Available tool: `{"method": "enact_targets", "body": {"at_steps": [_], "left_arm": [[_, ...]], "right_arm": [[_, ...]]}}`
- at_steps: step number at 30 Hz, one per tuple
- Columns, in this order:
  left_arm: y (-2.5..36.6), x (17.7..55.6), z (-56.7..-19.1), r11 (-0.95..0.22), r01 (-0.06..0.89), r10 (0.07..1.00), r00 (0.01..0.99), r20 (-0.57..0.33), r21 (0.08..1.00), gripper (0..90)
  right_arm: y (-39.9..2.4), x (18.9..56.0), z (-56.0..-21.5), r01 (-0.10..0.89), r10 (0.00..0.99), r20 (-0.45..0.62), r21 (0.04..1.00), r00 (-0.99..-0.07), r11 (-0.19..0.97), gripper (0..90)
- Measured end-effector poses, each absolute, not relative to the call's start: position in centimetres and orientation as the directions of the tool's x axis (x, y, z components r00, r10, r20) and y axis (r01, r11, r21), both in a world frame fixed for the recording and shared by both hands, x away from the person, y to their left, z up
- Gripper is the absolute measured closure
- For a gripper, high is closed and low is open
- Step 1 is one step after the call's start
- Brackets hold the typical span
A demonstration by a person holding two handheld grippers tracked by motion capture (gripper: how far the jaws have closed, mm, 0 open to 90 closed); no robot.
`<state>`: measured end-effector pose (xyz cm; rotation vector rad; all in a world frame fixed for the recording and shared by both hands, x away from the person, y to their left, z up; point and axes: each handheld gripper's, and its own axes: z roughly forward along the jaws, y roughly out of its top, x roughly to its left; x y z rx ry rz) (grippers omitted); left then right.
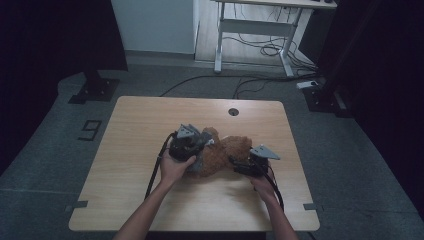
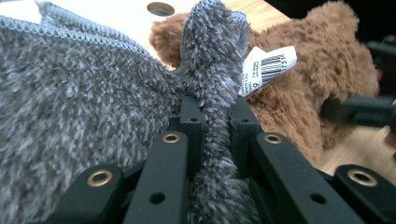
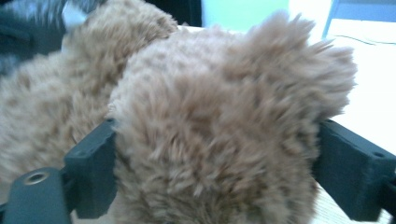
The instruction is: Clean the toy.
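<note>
A brown plush bear (image 1: 227,152) lies in the middle of the wooden table (image 1: 140,130), partly on a grey fuzzy cloth (image 1: 199,165). My left gripper (image 1: 202,145) is at the bear's left side. In the left gripper view it (image 2: 215,112) is shut on an upright fold of the grey cloth (image 2: 212,70), next to the bear (image 2: 327,60) and its white barcode label (image 2: 268,67). My right gripper (image 1: 236,164) is at the bear's right end. Its jaws (image 3: 217,154) stand wide on either side of a rounded furry part of the bear (image 3: 210,116), open.
A round cable hole (image 1: 233,111) sits near the table's far edge. Beyond the table, a white desk frame (image 1: 260,30) and loose cables (image 1: 260,50) are on the floor. Black stand bases (image 1: 95,90) flank the far corners.
</note>
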<state>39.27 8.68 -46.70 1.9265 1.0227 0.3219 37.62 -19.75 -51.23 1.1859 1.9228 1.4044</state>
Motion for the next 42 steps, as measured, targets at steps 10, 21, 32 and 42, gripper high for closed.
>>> {"method": "enact_targets", "body": {"at_steps": [10,21,32,42], "left_arm": [[9.1,34.5,-47.8,-0.219,0.469,0.734,0.657,-0.173,0.855,79.7],[9.1,31.1,-48.7,-0.22,0.444,0.682,0.706,-0.188,0.869,79.1],[11.9,30.8,-47.4,-0.159,0.453,0.704,0.675,-0.221,0.877,79.0],[18.8,33.9,-48.4,-0.001,0.554,0.807,0.492,-0.327,0.833,78.9]], "right_arm": [[-19.6,38.9,-47.0,0.399,0.85,0.14,0.913,-0.508,0.088,1.2],[-19.2,35.5,-51.9,0.463,0.829,0.099,0.862,-0.551,0.205,20.1],[-19.1,34.2,-53.1,0.37,0.855,0.02,0.906,-0.518,0.203,31.7],[-19.1,34.2,-53.3,0.364,0.856,0.025,0.911,-0.517,0.193,33.3]]}}
